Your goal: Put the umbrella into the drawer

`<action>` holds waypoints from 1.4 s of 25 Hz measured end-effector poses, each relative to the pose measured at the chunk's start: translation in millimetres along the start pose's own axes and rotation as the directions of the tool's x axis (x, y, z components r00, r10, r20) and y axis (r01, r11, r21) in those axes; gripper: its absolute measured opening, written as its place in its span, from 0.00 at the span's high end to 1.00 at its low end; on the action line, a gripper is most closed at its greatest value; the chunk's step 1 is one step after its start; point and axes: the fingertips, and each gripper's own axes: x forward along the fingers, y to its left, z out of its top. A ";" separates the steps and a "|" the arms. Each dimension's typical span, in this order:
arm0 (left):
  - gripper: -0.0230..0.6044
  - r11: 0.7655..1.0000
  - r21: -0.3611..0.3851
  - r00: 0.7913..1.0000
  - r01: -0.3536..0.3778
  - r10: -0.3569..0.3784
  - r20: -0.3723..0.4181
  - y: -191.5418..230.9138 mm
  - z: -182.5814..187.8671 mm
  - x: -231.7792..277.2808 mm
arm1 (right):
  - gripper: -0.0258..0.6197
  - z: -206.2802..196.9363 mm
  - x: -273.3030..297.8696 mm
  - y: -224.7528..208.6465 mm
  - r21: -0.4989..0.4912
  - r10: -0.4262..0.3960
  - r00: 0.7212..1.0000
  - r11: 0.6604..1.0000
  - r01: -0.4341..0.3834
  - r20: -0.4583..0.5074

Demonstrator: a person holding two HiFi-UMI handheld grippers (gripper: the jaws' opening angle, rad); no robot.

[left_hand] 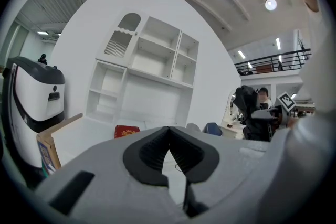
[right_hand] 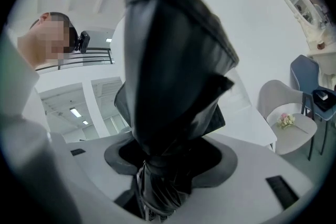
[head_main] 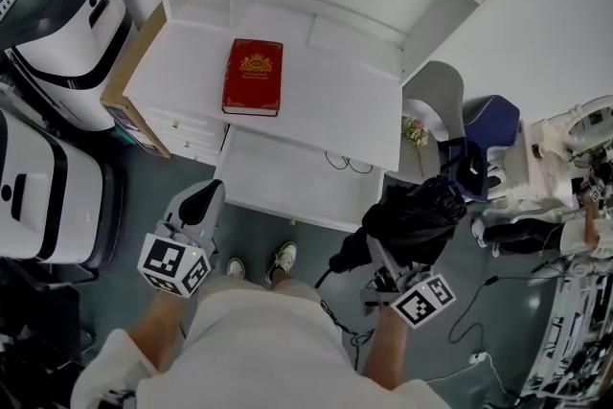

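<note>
While clamped in the right gripper (right_hand: 157, 181), folded black umbrella (right_hand: 173, 60), near drawer (head_main: 287, 182)

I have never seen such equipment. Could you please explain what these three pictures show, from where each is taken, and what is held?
There is no robot here: a person holds a two-finger tool in each hand. The head view comes from a camera on the person's head, looking down; the two gripper views come from cameras riding on the tools. The left gripper is empty, its fingers closed together. The right gripper clamps a folded black umbrella. On the white desk lies a red book. Below the desk top, a white drawer appears pulled out.
</note>
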 end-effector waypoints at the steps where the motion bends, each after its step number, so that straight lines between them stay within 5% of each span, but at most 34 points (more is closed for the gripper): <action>1: 0.94 1.000 0.004 1.000 -0.016 0.016 0.007 0.2 4.5 6.8 | 0.58 5.0 5.4 -6.1 -0.013 0.013 1.000 1.000 -0.013 -0.007; 9: 0.94 0.992 0.052 0.992 -0.113 0.110 0.063 -19.2 32.4 43.1 | 0.58 35.4 41.9 -55.0 -0.066 0.112 0.993 0.991 -0.115 -0.047; 23: 0.94 0.973 0.021 0.974 -0.229 0.229 0.005 -23.9 3.8 49.3 | 0.58 -14.9 92.5 -100.2 -0.160 0.132 0.952 0.970 -0.181 -0.277; 29: 0.94 0.973 0.008 0.973 -0.231 0.231 -0.002 -24.5 -5.1 48.8 | 0.58 -54.0 114.2 -107.8 -0.191 0.130 0.897 0.955 -0.229 -0.423; 35: 0.94 0.971 0.002 0.970 -0.241 0.241 -0.008 -23.3 -7.6 47.9 | 0.58 -97.5 136.2 -113.3 -0.323 0.072 0.823 0.898 -0.300 -0.563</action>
